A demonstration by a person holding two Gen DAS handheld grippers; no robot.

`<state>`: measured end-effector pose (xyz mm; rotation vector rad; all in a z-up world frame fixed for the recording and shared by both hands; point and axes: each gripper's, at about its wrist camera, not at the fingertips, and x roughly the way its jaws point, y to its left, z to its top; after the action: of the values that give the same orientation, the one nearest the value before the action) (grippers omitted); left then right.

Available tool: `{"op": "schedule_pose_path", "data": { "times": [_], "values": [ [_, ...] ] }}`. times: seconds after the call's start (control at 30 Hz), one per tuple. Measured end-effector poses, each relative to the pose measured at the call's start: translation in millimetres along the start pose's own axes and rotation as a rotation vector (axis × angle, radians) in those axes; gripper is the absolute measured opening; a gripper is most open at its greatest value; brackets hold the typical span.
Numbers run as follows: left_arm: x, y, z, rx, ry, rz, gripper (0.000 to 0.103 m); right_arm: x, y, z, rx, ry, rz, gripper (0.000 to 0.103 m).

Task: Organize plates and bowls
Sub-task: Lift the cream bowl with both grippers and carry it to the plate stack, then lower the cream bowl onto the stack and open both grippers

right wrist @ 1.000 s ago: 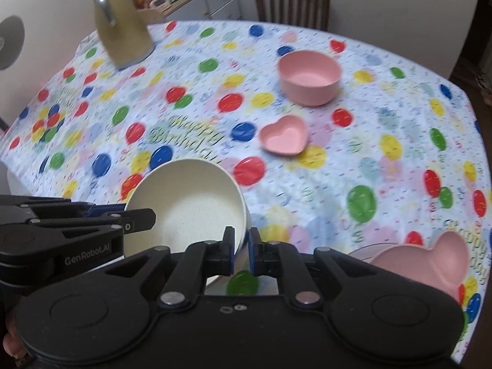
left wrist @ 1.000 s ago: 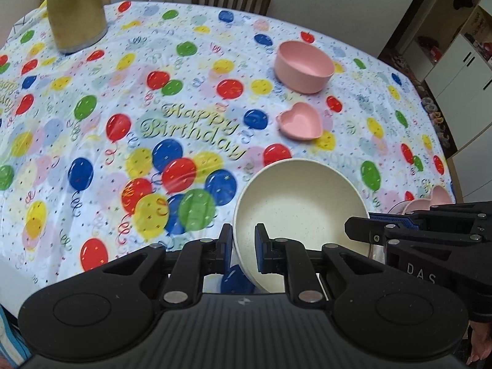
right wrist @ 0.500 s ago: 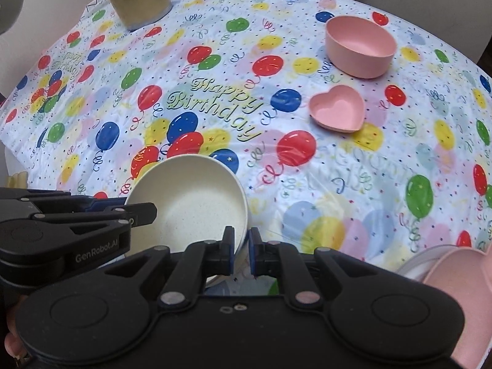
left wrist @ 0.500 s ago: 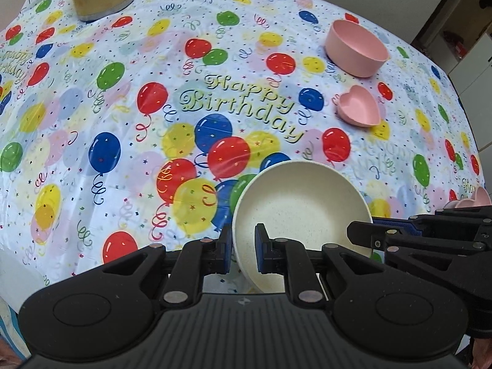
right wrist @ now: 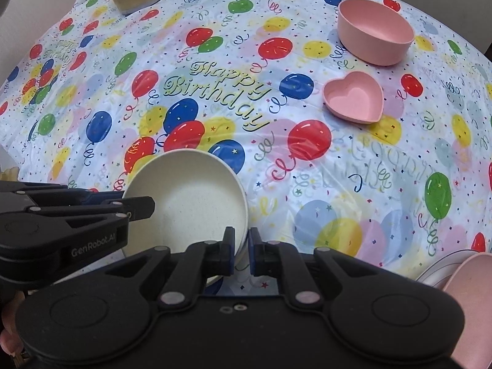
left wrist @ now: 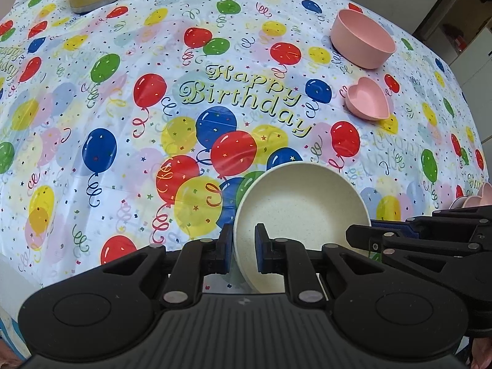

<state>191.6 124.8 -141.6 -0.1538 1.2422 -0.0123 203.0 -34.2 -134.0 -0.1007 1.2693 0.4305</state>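
Your left tongs [left wrist: 243,247] and right tongs [right wrist: 242,253] each grip the cream bowl's [left wrist: 303,212] rim. It is near you. The pink bowl [right wrist: 375,30] sits far right on the tabletop [left wrist: 123,123].

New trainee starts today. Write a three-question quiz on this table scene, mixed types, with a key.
1. True or false: both hand-held grippers are shut on the rim of the cream bowl.
2. Multiple choice: the pink heart-shaped dish lies (A) inside the pink round bowl, (B) on the tablecloth apart from it, (C) stacked on the cream bowl.
3. Fill in: the greeting printed on the tablecloth reads "Happy ____".

Key: 1 true: left hand-held gripper and right hand-held gripper each pinch the rim. 2 B. 3 Birthday.
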Motion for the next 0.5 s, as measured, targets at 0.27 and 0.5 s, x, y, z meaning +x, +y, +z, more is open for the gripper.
{"op": "schedule_pose_path", "data": {
  "times": [0.27,0.5],
  "values": [
    [-11.0,-3.1,1.8,0.02,-0.025,0.006,0.015,-10.3,-3.7,-0.1,0.017,-0.012,0.017,0.019],
    [-27.1,-13.6,0.8,0.07,-0.051,0.018,0.015,-25.3,-6.4,-3.0,0.016,-0.024,0.034,0.022]
  ]
}}
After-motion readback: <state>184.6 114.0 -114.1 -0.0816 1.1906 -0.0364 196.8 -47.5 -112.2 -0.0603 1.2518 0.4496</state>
